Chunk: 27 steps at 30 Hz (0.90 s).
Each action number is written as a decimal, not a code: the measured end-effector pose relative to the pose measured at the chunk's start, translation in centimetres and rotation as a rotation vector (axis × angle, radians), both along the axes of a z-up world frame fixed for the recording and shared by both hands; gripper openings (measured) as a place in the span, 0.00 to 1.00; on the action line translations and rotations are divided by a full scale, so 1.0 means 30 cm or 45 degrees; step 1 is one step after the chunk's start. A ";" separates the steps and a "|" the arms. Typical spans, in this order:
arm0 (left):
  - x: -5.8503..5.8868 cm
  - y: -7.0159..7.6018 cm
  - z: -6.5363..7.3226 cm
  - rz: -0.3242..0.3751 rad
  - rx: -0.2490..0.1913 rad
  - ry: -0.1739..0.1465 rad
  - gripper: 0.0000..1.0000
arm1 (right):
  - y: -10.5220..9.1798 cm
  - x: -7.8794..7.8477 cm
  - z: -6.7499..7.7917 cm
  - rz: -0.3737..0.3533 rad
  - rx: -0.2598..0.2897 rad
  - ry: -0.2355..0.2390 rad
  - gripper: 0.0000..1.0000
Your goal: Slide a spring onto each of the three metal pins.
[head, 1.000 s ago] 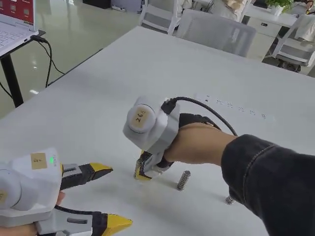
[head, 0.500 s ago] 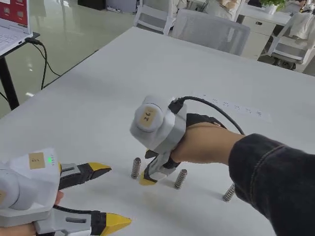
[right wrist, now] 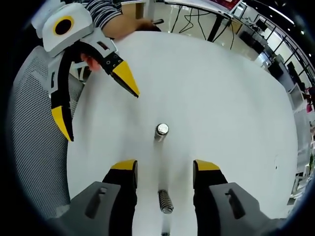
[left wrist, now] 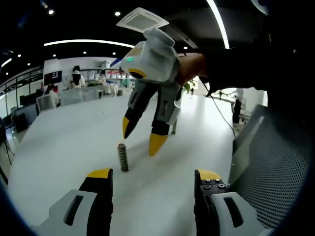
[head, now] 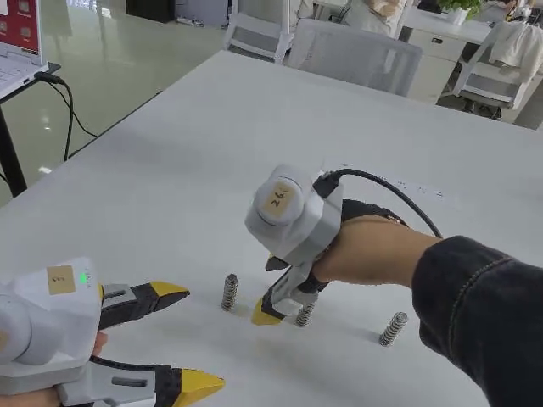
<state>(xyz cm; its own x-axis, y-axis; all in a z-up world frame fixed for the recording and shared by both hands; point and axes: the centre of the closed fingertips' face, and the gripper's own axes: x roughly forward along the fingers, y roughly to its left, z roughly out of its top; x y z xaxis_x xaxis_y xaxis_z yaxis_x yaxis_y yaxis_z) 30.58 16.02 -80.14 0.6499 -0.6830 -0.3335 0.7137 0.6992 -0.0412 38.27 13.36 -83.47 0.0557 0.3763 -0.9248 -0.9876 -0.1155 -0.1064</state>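
Right gripper view, spring [right wrist: 165, 201] between right tool [right wrist: 165, 167] jaws

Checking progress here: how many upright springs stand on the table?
3. In the head view the left spring stands alone, the middle spring is at the right claw's tips, partly behind it, and the right spring stands near the sleeve.
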 end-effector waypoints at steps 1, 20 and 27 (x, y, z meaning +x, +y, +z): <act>0.001 0.000 0.001 0.000 0.001 -0.001 0.62 | -0.004 0.002 0.002 -0.009 0.007 0.000 0.45; 0.005 -0.009 0.004 -0.024 0.010 0.003 0.63 | -0.104 0.028 0.030 -0.176 0.108 0.015 0.52; 0.005 -0.014 0.003 -0.034 0.013 0.004 0.63 | -0.134 0.035 0.054 -0.236 0.170 0.022 0.54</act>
